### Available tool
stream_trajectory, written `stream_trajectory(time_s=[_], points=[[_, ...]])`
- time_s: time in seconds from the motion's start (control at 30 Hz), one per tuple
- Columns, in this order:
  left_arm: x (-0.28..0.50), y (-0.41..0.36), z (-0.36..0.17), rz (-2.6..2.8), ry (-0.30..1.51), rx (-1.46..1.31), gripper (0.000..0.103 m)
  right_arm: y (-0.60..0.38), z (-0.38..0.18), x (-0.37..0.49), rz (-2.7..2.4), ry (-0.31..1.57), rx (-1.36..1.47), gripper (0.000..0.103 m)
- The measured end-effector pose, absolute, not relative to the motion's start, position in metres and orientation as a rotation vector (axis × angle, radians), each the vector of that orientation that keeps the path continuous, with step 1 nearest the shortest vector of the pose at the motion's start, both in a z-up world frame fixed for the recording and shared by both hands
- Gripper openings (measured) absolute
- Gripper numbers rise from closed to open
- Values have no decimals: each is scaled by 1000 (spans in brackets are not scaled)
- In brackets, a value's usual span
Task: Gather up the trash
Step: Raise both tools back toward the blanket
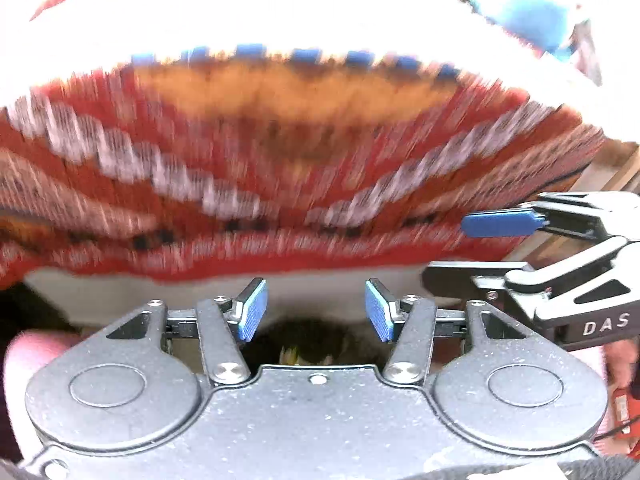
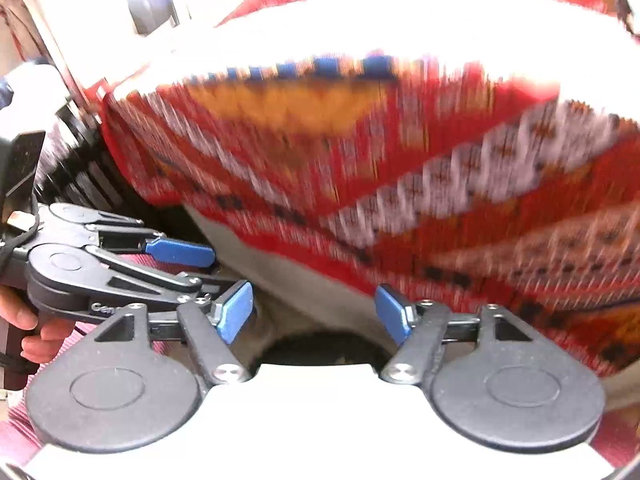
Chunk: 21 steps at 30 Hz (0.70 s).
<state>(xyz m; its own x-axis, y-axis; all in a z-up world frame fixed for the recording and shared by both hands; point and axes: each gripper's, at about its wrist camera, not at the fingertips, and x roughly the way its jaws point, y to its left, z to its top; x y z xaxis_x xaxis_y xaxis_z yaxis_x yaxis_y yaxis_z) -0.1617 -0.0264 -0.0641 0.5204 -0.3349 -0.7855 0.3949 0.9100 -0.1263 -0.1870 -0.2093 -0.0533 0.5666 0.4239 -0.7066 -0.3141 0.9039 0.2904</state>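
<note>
Heavy motion blur, blown-out top, fisheye edges.

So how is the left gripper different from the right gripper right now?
The left gripper has its blue pads closer together; the right gripper stands wider open. In the right wrist view, the left gripper is gripped by a hand; no hand shows on the right gripper. Both have nothing between their pads, and both face the blurred red patterned rug.
</note>
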Motion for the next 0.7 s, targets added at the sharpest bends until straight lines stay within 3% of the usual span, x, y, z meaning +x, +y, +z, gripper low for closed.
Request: stream_trajectory(time_s=[0.37,0.53,0.7], points=[[-128,-32,45,-451,598,36,69,-253,49,-161,336,515,160,103],[-86,-36,65,-437,539,-1,82,-267,72,-126,252,468,149,103],[-22,-37,61,-409,547,-81,85,-280,80,-75,211,499,181,103]])
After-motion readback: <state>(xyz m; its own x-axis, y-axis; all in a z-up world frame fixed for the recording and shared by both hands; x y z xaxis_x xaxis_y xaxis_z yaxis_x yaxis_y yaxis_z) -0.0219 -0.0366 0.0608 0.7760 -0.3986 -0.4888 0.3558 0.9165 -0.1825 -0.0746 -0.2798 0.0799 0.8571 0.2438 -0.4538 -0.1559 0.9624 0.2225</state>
